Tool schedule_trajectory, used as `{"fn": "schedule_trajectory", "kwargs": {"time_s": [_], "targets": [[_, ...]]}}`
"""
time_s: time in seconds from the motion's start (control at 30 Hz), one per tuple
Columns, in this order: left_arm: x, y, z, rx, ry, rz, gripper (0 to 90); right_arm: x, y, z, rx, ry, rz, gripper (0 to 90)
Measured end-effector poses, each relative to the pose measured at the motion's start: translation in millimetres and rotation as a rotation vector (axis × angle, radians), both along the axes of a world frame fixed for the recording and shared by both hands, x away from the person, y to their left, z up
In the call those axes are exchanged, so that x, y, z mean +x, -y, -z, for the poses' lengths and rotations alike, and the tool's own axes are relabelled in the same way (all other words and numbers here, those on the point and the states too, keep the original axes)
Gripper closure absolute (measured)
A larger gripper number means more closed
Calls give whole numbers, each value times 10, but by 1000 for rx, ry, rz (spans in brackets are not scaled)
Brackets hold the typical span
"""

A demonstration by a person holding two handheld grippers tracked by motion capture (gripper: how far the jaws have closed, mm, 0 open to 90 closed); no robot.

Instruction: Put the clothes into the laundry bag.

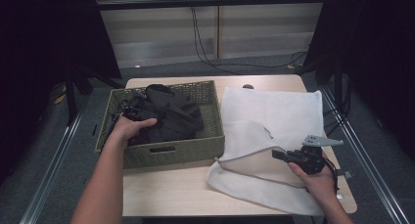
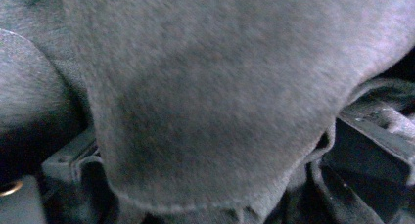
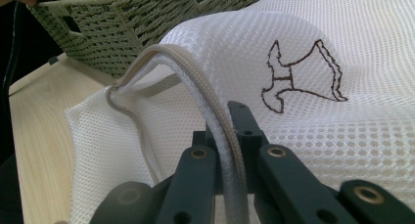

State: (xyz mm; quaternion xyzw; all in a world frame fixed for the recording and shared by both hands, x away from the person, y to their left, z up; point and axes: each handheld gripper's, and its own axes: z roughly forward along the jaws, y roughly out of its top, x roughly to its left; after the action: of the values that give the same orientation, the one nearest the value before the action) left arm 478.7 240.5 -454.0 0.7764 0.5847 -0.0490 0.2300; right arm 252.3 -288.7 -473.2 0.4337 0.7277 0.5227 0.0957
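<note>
Dark curtains ring your tabletop (image 1: 166, 197); high view: dark clothes (image 1: 169, 114) fill the basket (image 1: 171, 153), left claw (image 1: 128, 115) buried there. Left gripper view: jaws apart around grey cloth; close deep. Right gripper view: right claw (image 3: 230, 136) clamps the mesh bag (image 3: 303, 43) rim; hold its mouth wide.

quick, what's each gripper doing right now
Left gripper: down in the woven basket against the dark clothes; jaws open, nothing seen gripped.
Right gripper: shut on the mesh laundry bag at its zipper edge.
</note>
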Motion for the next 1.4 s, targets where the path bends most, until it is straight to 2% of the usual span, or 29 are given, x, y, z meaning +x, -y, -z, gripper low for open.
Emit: {"fn": "schedule_trajectory", "kwargs": {"time_s": [0.07, 0.13, 0.27, 0.3, 0.33, 0.4, 0.43, 0.5, 0.53, 0.63, 0.73, 0.77, 0.8, 0.83, 0.9, 0.93, 0.97, 1.0, 1.03, 1.13, 1.17, 1.2, 1.23, 1.27, 1.3, 1.33, 1.4], "targets": [[-1, -36, -4, -28, -10, 1, 62, 0, 2, 0, -1, 0, -1, 884], [0, -46, -2, -52, -19, 22, 0, -1, 4, -2, -1, -1, 0, 884], [-10, -42, 6, -46, -2, 43, 1, 6, 4, 6, 0, 0, -4, 884], [-22, -20, 19, -40, 5, 19, 1, 7, 4, 7, 0, 1, -5, 883], [-28, -12, 44, -6, 7, 57, 13, 8, 8, 10, 2, 1, -7, 883], [-25, 26, 76, 8, 13, 69, 12, 7, 12, 10, 3, -2, -6, 883], [-13, 27, 77, 22, -3, 110, 14, 7, 13, 11, 3, -3, -6, 883], [-6, 46, 92, 27, -10, 117, 20, 8, 14, 14, 3, -4, -6, 882], [3, 83, 116, 47, -34, 135, 23, 11, 11, 16, 3, -4, -9, 882], [-3, 143, 142, 85, -41, 146, 56, 16, 8, 24, 1, -8, -13, 880], [-6, 152, 125, 104, -44, 149, 156, 18, 2, 38, -5, -8, -16, 879], [-14, 155, 117, 95, -52, 154, 202, 16, -2, 39, -7, -9, -17, 879], [-14, 147, 116, 90, -52, 178, 274, 17, -5, 44, -7, -12, -21, 879], [-14, 147, 116, 90, -52, 178, 346, 19, -7, 48, -9, -14, -18, 879], [-3, 137, 110, 54, -80, 143, 501, 25, -6, 55, -13, -14, -19, 879], [6, 123, 106, 37, -107, 128, 567, 23, -7, 54, -14, -15, -22, 879], [6, 123, 106, 37, -107, 128, 618, 21, -10, 53, -16, -13, -19, 879], [10, 119, 109, 24, -117, 125, 618, 21, -10, 53, -16, -13, -19, 879], [6, 127, 99, 25, -122, 130, 681, 17, -10, 52, -19, -11, -20, 879], [-1, 137, 78, 32, -122, 133, 718, 17, -4, 54, -20, -12, -22, 879], [-2, 140, 67, 35, -114, 139, 718, 17, -4, 54, -19, -12, -21, 879], [-12, 149, 57, 31, -109, 124, 724, 15, -5, 52, -20, -11, -19, 879], [-13, 140, 37, 38, -103, 147, 727, 17, -5, 52, -20, -8, -23, 879], [-43, 145, -21, 33, -67, 155, 738, 15, -3, 53, -22, -8, -24, 878], [-43, 145, -21, 33, -67, 155, 743, 13, -2, 53, -19, -11, -25, 878], [-77, 129, -85, 20, -21, 174, 745, 12, 0, 56, -16, -13, -24, 878], [-114, 123, -145, 0, 19, 183, 745, 13, 10, 62, -18, -14, -25, 879]]}}
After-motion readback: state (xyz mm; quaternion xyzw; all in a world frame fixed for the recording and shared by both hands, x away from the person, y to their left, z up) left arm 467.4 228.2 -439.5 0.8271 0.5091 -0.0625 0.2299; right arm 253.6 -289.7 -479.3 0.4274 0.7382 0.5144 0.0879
